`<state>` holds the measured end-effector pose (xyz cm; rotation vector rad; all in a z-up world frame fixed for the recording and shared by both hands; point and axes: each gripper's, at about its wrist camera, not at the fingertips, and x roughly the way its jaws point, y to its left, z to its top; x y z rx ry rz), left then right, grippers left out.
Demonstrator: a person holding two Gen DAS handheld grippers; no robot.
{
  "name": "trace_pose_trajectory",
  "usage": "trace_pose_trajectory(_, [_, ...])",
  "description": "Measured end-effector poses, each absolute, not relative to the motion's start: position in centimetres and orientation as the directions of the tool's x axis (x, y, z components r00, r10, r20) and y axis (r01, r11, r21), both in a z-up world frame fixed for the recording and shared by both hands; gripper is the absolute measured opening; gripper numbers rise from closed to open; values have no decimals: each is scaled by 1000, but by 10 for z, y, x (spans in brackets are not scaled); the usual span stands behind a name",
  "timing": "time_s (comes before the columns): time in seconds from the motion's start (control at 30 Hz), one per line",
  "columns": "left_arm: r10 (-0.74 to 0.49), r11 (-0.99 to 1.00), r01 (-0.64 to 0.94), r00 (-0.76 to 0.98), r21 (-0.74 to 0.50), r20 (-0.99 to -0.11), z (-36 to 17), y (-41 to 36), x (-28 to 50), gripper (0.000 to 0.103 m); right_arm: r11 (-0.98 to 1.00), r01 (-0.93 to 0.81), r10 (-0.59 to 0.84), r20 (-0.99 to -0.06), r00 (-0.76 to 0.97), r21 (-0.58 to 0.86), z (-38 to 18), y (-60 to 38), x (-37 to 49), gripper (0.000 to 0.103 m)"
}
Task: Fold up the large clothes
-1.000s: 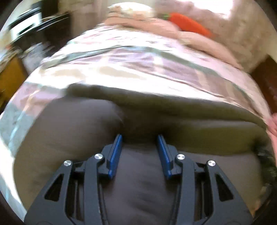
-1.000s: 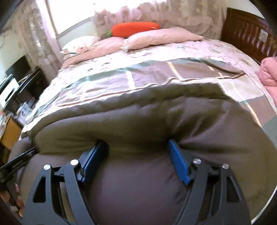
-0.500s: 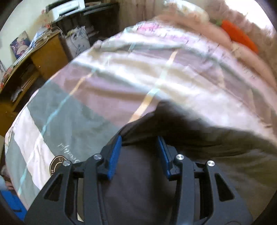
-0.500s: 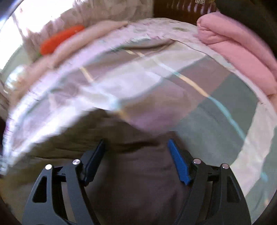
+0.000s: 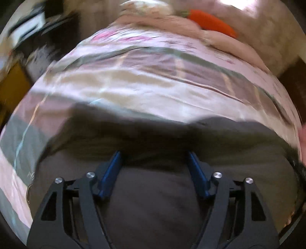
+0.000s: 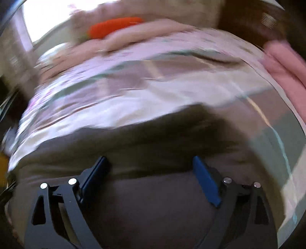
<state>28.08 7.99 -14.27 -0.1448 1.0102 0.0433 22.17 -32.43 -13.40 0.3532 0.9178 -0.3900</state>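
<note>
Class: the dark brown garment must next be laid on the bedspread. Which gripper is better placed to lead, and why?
Neither clearly. The left gripper and right gripper both have their jaws spread wide over the dark brown garment, just short of the striped pink bedspread. Blur hides whether either grips.

Daylight, heavy motion blur in both my views

Glare burns out the window (image 6: 63, 17) behind the orange carrot pillow (image 6: 114, 26); below it the bedspread (image 5: 153, 86) smears, perhaps from shaking, and edges bow darkly.
</note>
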Motion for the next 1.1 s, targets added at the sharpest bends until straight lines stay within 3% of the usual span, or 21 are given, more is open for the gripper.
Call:
trace_pose_trajectory(0.07, [103, 971, -239, 504, -24, -858, -156, 123, 286, 68, 843, 527, -215, -827, 520, 112, -148, -354, 215, 90])
trace_pose_trajectory(0.13, [66, 946, -310, 474, -96, -878, -165, 156, 284, 66, 803, 587, -249, -840, 483, 100, -157, -379, 203, 90])
trace_pose_trajectory(0.17, [50, 935, -331, 473, -125, -880, -163, 164, 283, 63, 773, 627, -269, -845, 463, 97, -158, -388, 197, 90])
trace_pose_trajectory(0.2, [58, 927, -352, 469, -126, -881, -159, 170, 282, 52, 752, 651, -279, -841, 463, 108, -158, -394, 193, 89])
trace_pose_trajectory(0.27, [72, 914, -380, 504, -146, -861, -137, 169, 271, 49, 732, 664, -281, -821, 497, 151, -140, -394, 179, 86])
trace_pose_trajectory(0.4, [11, 970, -199, 601, -137, -799, -85, 111, 232, 58, 845, 511, -237, -744, 624, 159, -87, -332, 155, 86])
trace_pose_trajectory(0.5, [-102, 981, -80, 561, -176, -821, -81, 69, 213, 61, 910, 367, -113, -735, 668, 194, -70, -269, 132, 86])
trace_pose_trajectory(0.67, [-6, 995, 89, 506, 46, -862, -119, 6, 187, 65, 970, 224, -46, -826, 561, 98, -112, -207, 128, 86])
trace_pose_trajectory(0.8, [-63, 998, 25, 538, -60, -840, -100, 39, 182, 65, 955, 257, -39, -797, 603, 147, -104, -226, 110, 87])
trace_pose_trajectory(0.87, [53, 999, -28, 579, 45, -814, -97, 57, 180, 72, 952, 277, -79, -774, 628, 128, -95, -237, 99, 89])
trace_pose_trajectory(0.9, [103, 995, -44, 531, 94, -841, -109, 64, 186, 72, 952, 289, -102, -788, 607, 100, -100, -241, 100, 91])
trace_pose_trajectory(0.93, [104, 995, -47, 470, 93, -876, -122, 71, 190, 70, 954, 294, -107, -843, 527, 63, -118, -249, 107, 92])
trace_pose_trajectory(1.0, [5, 997, -76, 446, -32, -895, -125, 86, 187, 64, 943, 314, -51, -881, 471, 113, -139, -266, 105, 94])
trace_pose_trajectory(1.1, [8, 1000, 10, 572, 17, -820, -80, 68, 163, 66, 925, 368, -121, -849, 514, 90, -114, -262, 84, 94])
